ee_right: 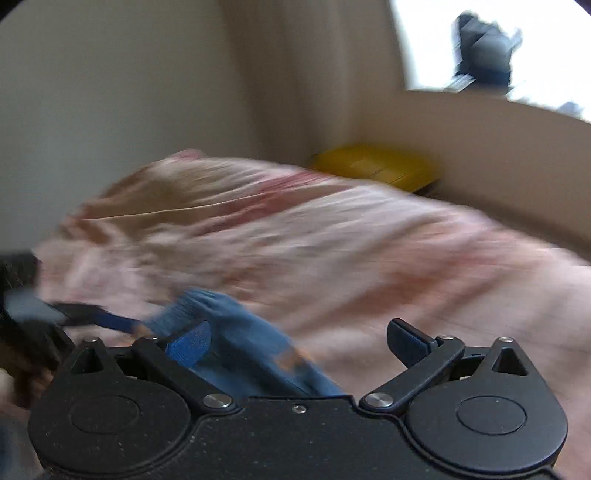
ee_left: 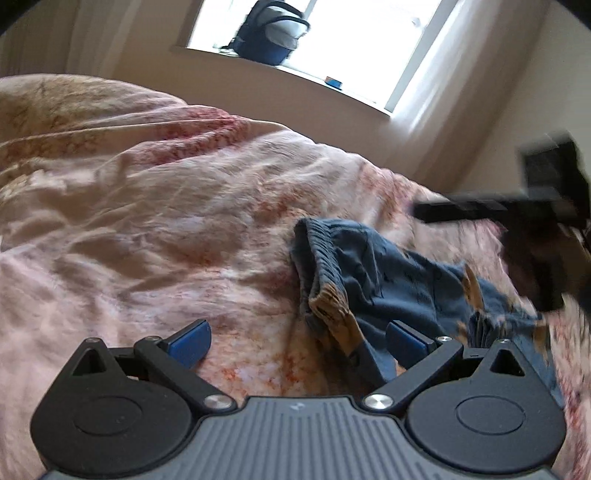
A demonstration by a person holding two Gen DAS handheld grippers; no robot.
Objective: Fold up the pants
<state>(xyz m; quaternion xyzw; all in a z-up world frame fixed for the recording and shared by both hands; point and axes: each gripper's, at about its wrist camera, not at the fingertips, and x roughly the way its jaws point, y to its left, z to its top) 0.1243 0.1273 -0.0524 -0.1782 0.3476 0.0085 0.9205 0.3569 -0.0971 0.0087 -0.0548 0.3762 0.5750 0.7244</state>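
Pants (ee_left: 373,280) lying bunched on the pink bedspread (ee_left: 147,206), at about 4 o'clock in the left wrist view, elastic waistband turned toward the window (ee_left: 332,48). Not folded yet, not even laid flat; judging this as the pickup stage.

Left gripper (ee_left: 297,341) hovering just over the near edge of the fabric, jaws spread wide, gripping nothing. Probably lining up on the waistband.

Right gripper (ee_right: 297,341) also spread wide, nothing clamped; blue cloth showing between the fingers at 7 o'clock, pads apparently not pressing on it. Right wrist view heavily smeared, so contact unclear.

Containers: bag (ee_left: 271,31) sitting on the sill at 12 o'clock, contents not visible. Yellow object (ee_right: 376,168) beyond the bed, too blurred to identify.
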